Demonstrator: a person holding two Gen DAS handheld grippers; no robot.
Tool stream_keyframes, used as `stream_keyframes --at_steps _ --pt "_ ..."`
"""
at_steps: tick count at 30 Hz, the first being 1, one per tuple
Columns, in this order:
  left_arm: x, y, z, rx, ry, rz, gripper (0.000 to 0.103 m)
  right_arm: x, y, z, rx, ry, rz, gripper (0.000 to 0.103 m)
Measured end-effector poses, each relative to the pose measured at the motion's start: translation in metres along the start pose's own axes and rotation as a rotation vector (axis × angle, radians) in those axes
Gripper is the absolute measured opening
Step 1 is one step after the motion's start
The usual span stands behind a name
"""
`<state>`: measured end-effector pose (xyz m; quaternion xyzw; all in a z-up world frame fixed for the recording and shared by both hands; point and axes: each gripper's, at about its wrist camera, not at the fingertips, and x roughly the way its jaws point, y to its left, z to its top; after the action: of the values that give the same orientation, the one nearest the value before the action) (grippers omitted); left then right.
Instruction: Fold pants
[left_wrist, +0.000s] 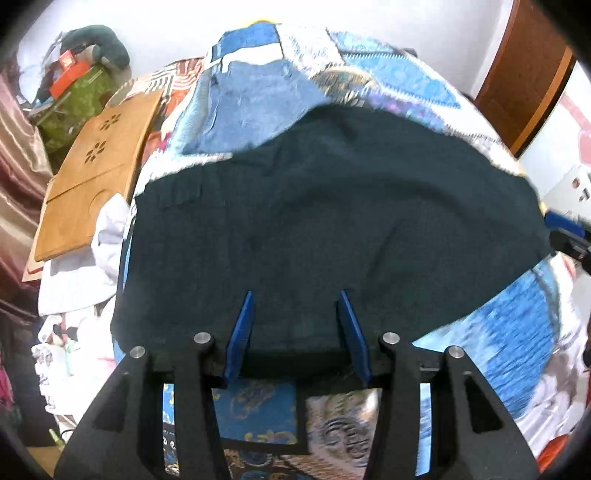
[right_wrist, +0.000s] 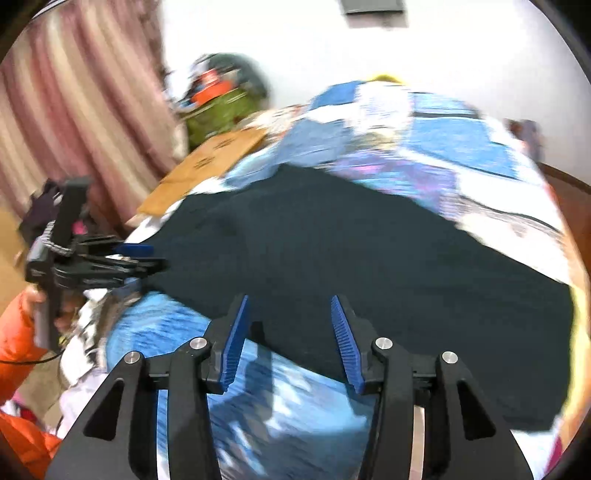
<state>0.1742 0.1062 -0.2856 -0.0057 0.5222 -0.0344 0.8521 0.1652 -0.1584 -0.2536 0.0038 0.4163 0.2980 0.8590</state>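
Your left gripper (left_wrist: 297, 302) and right gripper (right_wrist: 290, 306) both gape, holding nothing. Just ahead of each, the dark matte woven pants (left_wrist: 332, 221) lie flat on the patchwork quilt (left_wrist: 399, 70), long axis crosswise.

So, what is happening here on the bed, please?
A person holds a two-finger gripper in each hand and is folding dark pants spread flat on a blue patterned bedspread. The left gripper and the right gripper both hover over the near edge of the pants with jaws apart, and nothing is pinched between them. A wooden board lies beside the bedspread, with a light blue garment beyond the pants.
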Motion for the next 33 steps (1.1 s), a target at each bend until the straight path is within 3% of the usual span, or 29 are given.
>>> stream_keyframes --at_steps 4,7,10,16,20,23,29,31,33 --pt "-0.016 -0.020 0.028 0.020 -0.064 -0.026 0.048 -0.038 -0.055 -0.017 0.141 -0.043 -0.130 0.043" --pt "-0.019 -0.046 0.055 0.053 -0.098 -0.049 0.055 -0.062 -0.091 -0.039 0.255 -0.052 -0.209 0.052" --pt "-0.008 -0.075 0.075 0.091 -0.105 -0.064 0.061 -0.082 -0.115 -0.064 0.346 -0.063 -0.265 0.053" --pt "0.034 -0.131 0.088 0.163 -0.020 -0.114 0.061 -0.091 -0.153 -0.101 0.516 -0.070 -0.292 0.053" --pt "0.064 -0.157 0.081 0.225 0.056 -0.103 0.062 -0.087 -0.171 -0.114 0.589 -0.065 -0.309 0.053" --pt "0.067 -0.164 0.072 0.277 -0.001 -0.043 0.076 -0.084 -0.187 -0.119 0.660 -0.082 -0.296 0.053" --pt "0.070 -0.158 0.071 0.252 -0.007 -0.074 0.077 -0.079 -0.196 -0.119 0.702 -0.115 -0.287 0.053" --pt "0.069 -0.159 0.069 0.257 -0.020 -0.065 0.077 -0.078 -0.195 -0.117 0.688 -0.124 -0.308 0.043" --pt "0.068 -0.160 0.068 0.260 -0.026 -0.062 0.077 -0.071 -0.200 -0.112 0.679 -0.116 -0.338 0.023"
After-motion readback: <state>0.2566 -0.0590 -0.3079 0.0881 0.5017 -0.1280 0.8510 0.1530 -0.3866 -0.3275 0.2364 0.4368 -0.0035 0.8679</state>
